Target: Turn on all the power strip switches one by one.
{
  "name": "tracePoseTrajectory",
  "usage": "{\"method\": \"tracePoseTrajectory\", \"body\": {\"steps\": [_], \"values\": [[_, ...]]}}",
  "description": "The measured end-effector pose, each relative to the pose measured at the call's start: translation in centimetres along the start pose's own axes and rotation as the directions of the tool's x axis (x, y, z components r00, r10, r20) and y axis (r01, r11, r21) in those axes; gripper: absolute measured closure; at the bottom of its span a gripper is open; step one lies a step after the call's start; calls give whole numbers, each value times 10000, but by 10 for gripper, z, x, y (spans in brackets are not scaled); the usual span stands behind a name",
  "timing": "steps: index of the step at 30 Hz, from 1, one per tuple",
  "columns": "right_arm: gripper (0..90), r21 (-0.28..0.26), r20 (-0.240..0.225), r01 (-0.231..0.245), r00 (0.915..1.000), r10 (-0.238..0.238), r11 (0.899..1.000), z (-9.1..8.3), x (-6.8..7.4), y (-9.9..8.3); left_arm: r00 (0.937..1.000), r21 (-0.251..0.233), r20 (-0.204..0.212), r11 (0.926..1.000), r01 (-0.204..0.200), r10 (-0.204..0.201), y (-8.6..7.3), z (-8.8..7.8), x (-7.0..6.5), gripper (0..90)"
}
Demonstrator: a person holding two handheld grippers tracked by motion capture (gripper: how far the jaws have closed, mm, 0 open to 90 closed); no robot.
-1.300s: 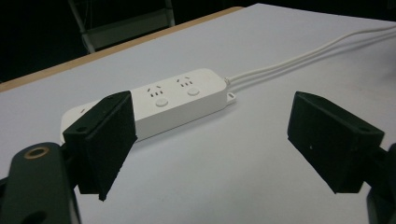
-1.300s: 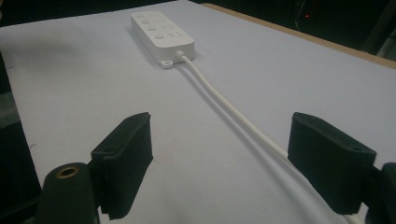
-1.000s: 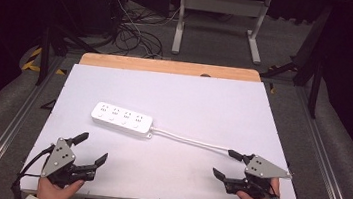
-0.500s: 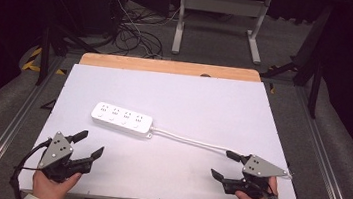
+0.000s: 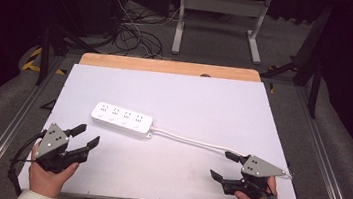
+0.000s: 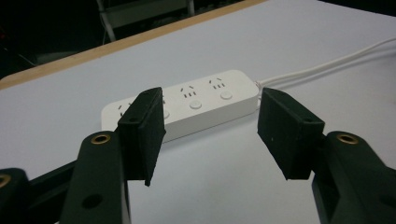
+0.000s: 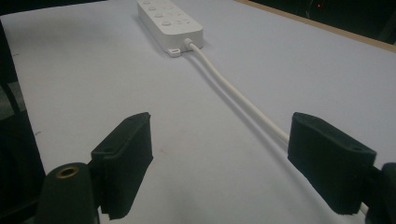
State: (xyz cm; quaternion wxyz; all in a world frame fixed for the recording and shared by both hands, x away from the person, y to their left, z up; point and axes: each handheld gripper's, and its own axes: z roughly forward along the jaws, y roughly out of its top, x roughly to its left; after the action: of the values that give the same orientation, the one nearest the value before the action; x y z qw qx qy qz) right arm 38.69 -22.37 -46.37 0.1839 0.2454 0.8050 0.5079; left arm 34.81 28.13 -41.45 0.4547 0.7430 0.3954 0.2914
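Hiding part of the power strip (image 6: 187, 105): left hand-held gripper (image 6: 210, 135).

"What carried it all?"
"A table (image 5: 188, 69) under a white sheet (image 5: 189, 106), wood showing along its far edge."
"And on the sheet?"
"A white power strip (image 5: 122, 118) lay flat, its cable (image 5: 190, 140) trailing rightward."

This looks like a lab or test room set up for recording. A white-topped work table with a bare wooden far edge (image 5: 168, 67) stands on grey carpet between metal floor rails (image 5: 10, 126). Beyond the far edge, a tangle of black cables (image 5: 131, 36) lies on the floor beside a grey metal stand (image 5: 219, 14); yellow-black hazard tape (image 5: 33, 58) marks the floor, against dark surroundings.
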Motion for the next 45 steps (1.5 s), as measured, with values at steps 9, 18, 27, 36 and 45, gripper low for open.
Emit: {"method": "tracePoseTrajectory", "body": {"steps": [9, 18, 27, 36, 45], "values": [[222, 30, -23, 13, 10000, -12, 10000, 1, 0, 0, 9995, 179, -135, 9994, -295, 298, 18, 8, 10, 455], [222, 29, 1, 44, 10000, -44, 10000, 1, 0, -1, 9994, 390, 12, 9986, -360, 360, 29, 22, 16, 486], [222, 20, 8, 59, 10000, -59, 10000, 1, 1, -1, 9998, 702, 101, 9974, -150, 143, 35, 34, 26, 545], [222, 86, -8, 115, 9999, -115, 9999, 3, 1, -1, 9985, 1428, 272, 9888, 441, -484, 36, 52, 36, 494], [222, 101, -28, 186, 9998, -185, 9998, 3, 2, -1, 9969, 2011, 40, 9766, 762, -786, 29, 73, 58, 672]]}}
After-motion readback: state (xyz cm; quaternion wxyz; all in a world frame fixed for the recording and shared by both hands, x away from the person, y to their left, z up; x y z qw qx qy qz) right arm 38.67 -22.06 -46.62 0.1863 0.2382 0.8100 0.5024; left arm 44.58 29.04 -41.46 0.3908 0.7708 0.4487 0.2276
